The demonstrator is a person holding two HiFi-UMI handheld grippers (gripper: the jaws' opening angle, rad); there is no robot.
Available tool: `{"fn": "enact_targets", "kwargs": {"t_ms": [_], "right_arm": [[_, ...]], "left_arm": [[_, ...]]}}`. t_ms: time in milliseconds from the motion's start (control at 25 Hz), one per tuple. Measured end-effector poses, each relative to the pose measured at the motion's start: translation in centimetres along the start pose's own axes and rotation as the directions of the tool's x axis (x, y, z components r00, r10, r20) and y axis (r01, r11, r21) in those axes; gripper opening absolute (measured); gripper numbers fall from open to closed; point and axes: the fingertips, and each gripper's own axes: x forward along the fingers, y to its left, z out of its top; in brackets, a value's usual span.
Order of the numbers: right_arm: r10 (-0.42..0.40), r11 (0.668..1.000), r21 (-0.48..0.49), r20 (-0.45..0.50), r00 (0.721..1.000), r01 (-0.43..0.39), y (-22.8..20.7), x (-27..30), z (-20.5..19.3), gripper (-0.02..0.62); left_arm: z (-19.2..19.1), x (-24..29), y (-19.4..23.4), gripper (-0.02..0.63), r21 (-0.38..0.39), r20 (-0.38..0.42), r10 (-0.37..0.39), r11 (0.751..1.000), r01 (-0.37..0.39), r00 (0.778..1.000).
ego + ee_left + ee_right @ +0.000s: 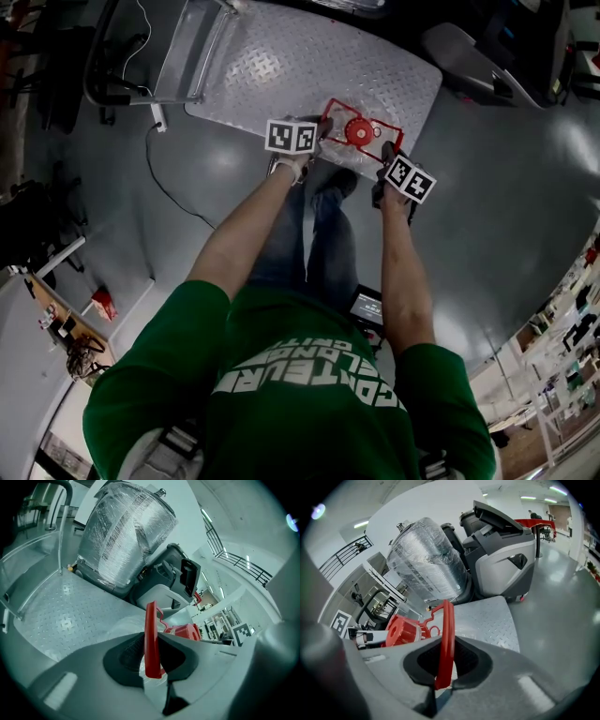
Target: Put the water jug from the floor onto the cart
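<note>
Above the cart (281, 66) edge, left tool (152, 654) and right tool (443, 660), each tight on water jug's (349, 157) red handle (447, 620)

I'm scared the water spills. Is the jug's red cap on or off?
On. The red cap sits on top of the water jug, inside its red handle frame.

A plastic-wrapped drum (124, 536) stands just beside a grey machine (161, 585), and a thin cable (161, 180) lies on the floor (506, 216).
</note>
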Motion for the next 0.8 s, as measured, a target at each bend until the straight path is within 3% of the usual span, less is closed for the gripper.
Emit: {"fn": "enact_targets", "kwargs": {"t_ms": [240,400,800], "right_arm": [[-0.011,1.0,-0.015,0.02,1.0,0.011,-0.3,0.2,0.0,0.021],[-0.003,1.0,-0.029,0.023,1.0,0.004,0.3,0.3,0.6,0.093],[-0.006,0.999,-0.046,0.039,0.999,0.007,0.0,-1.6,2.3,0.149]], "left_arm": [[-0.3,0.3,-0.1,0.078,0.01,0.028,0.021,1.0,-0.022,0.999],[-0.2,0.7,-1.1,0.215,0.05,0.026,-0.007,0.999,0.006,1.0],[0.8,-0.4,-1.9,0.276,0.089,0.041,0.011,0.996,-0.014,0.999]]}}
